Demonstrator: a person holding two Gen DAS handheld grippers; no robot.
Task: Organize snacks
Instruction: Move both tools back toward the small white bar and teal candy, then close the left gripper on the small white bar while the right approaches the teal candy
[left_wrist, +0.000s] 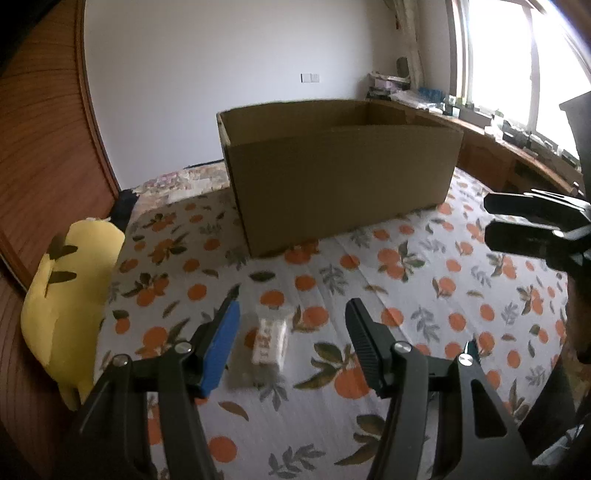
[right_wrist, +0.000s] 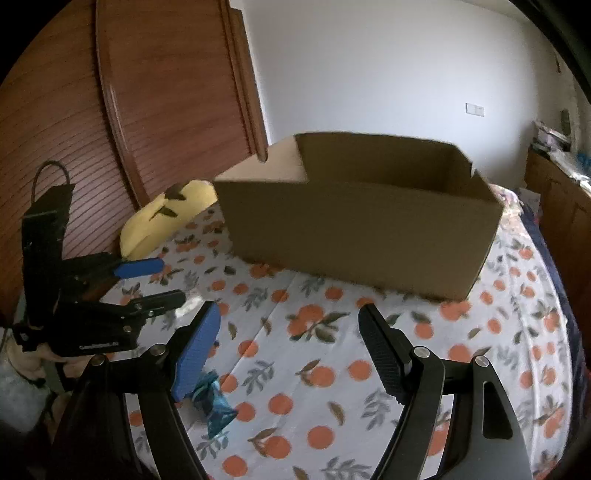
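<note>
An open brown cardboard box (left_wrist: 340, 177) stands on the bed with the orange-print sheet (left_wrist: 424, 295); it also shows in the right wrist view (right_wrist: 362, 229). My left gripper (left_wrist: 291, 314) is open, low over the sheet, with a small white snack packet (left_wrist: 269, 343) lying between its fingers, close to the blue pad (left_wrist: 221, 347). My right gripper (right_wrist: 290, 319) is open and empty; a blue wrapped snack (right_wrist: 214, 404) lies on the sheet just below its blue left finger (right_wrist: 195, 350). Each gripper shows in the other's view, the right one (left_wrist: 491, 218) and the left one (right_wrist: 173, 280).
A yellow plush toy (left_wrist: 70, 295) lies at the bed's left edge against a brown slatted wardrobe (left_wrist: 40, 155). A wooden desk with clutter (left_wrist: 517, 140) runs under the window to the right. A white wall is behind the box.
</note>
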